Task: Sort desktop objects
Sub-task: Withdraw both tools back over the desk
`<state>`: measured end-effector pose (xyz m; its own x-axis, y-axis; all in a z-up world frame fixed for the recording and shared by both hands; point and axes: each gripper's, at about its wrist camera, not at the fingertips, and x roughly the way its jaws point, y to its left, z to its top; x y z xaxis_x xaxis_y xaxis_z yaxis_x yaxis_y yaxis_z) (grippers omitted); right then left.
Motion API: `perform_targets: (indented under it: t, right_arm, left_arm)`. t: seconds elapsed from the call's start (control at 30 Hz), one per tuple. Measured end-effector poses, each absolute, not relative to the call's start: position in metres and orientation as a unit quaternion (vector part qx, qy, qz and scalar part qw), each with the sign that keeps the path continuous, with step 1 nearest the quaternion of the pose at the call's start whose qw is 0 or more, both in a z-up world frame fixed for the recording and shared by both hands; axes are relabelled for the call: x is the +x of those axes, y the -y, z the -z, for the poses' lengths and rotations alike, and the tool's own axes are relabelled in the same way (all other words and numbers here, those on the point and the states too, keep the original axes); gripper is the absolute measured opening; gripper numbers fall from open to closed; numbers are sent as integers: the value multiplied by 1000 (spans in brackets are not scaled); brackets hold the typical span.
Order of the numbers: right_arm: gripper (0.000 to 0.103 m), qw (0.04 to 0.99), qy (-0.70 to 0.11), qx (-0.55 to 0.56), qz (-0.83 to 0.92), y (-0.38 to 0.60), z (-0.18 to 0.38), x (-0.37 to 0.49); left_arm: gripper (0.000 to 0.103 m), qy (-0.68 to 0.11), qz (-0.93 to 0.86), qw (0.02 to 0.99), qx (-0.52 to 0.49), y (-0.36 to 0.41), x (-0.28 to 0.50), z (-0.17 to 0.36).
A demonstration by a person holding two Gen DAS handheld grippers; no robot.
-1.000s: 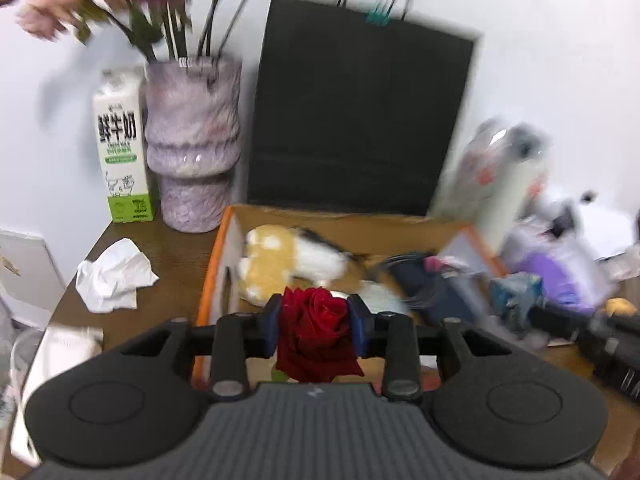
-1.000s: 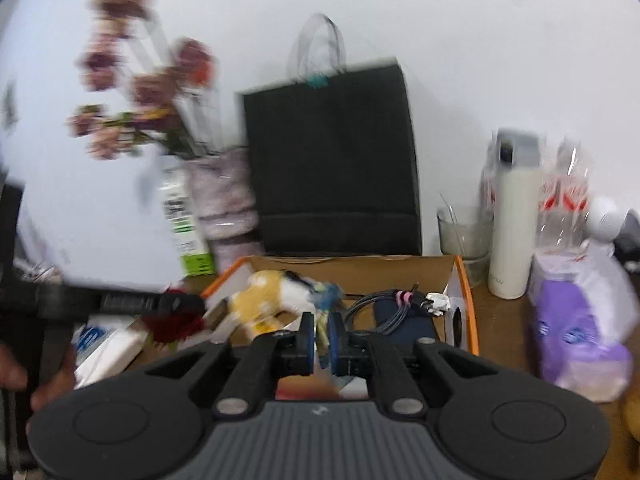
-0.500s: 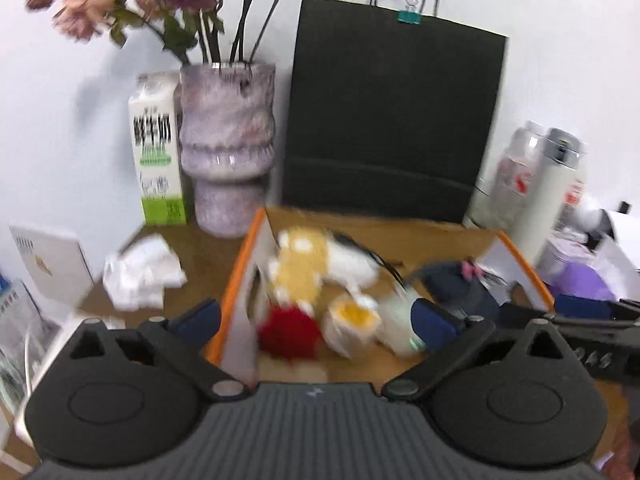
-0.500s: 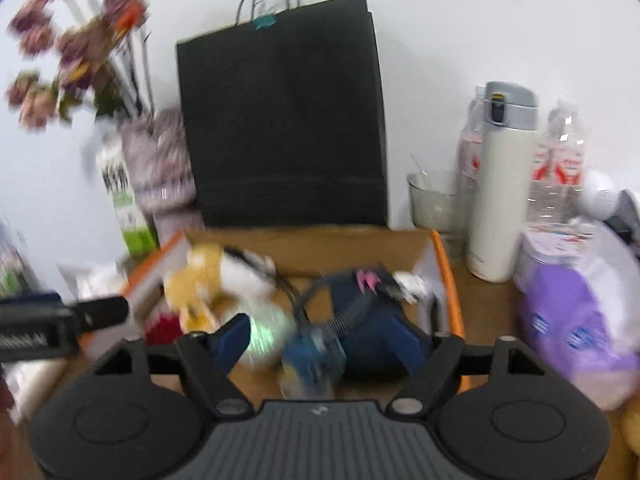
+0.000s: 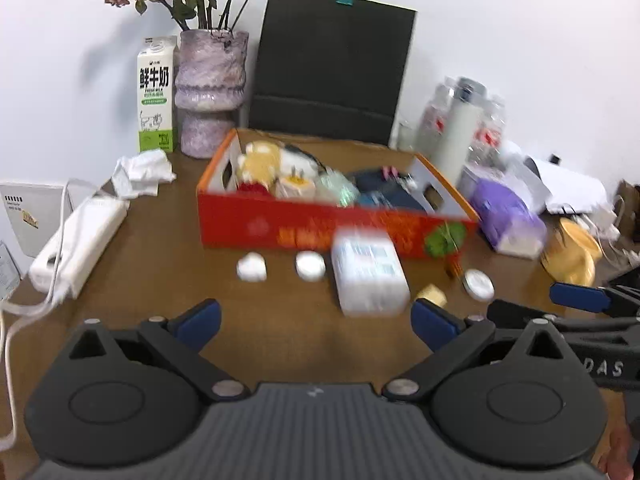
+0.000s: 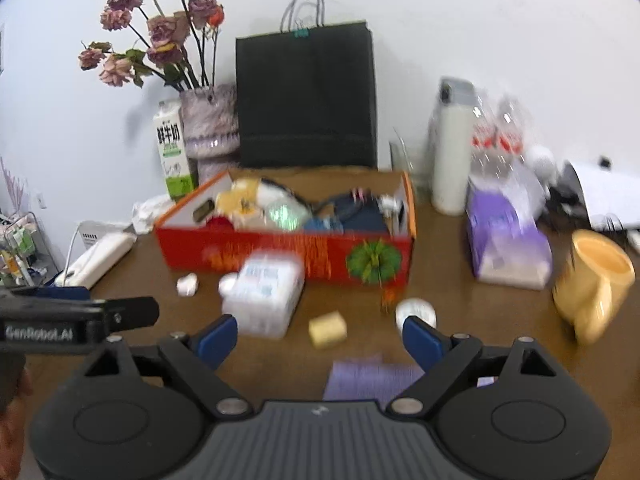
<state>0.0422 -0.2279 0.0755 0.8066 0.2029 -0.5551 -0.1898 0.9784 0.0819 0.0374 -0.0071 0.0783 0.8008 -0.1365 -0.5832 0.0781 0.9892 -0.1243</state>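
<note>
Red box at desk centre, already part-filled: red rose, yellow plush, a cup-like item, a greenish wrapped thing, dark pouch with cables. Judged: sorting well under way, not finished.

Left loose on the desk, in front of the box:
- two small white pieces, at 6 o'clock of the box's left half, side by side, apart;
- white packet, blurred, touching or just short of the box front; cannot tell which;
- yellow block and white round tin, at 5 o'clock of the box;
- purple sheet nearest the right gripper.

Left gripper: fingers spread wide, nothing between them, low over the desk facing the packet. Right gripper: also spread and empty, block and sheet lying between its tips' line of sight.

Outward: yellow mug at 3 o'clock, purple tissue pack, flask, vase and milk carton at 11 o'clock; whether these count for sorting, cannot tell.
</note>
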Motion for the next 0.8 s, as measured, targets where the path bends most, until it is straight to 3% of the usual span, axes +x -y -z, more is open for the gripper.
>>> perform_targets:
  t: [0.37, 0.8]
  right_arm:
    - [89, 961, -255, 5, -105, 231, -22, -66]
    - [90, 958, -264, -3, -115, 226, -14, -79]
  left_arm:
    - [103, -277, 77, 958, -1, 8, -53, -30]
    - [103, -293, 65, 953, -23, 11, -70, -16]
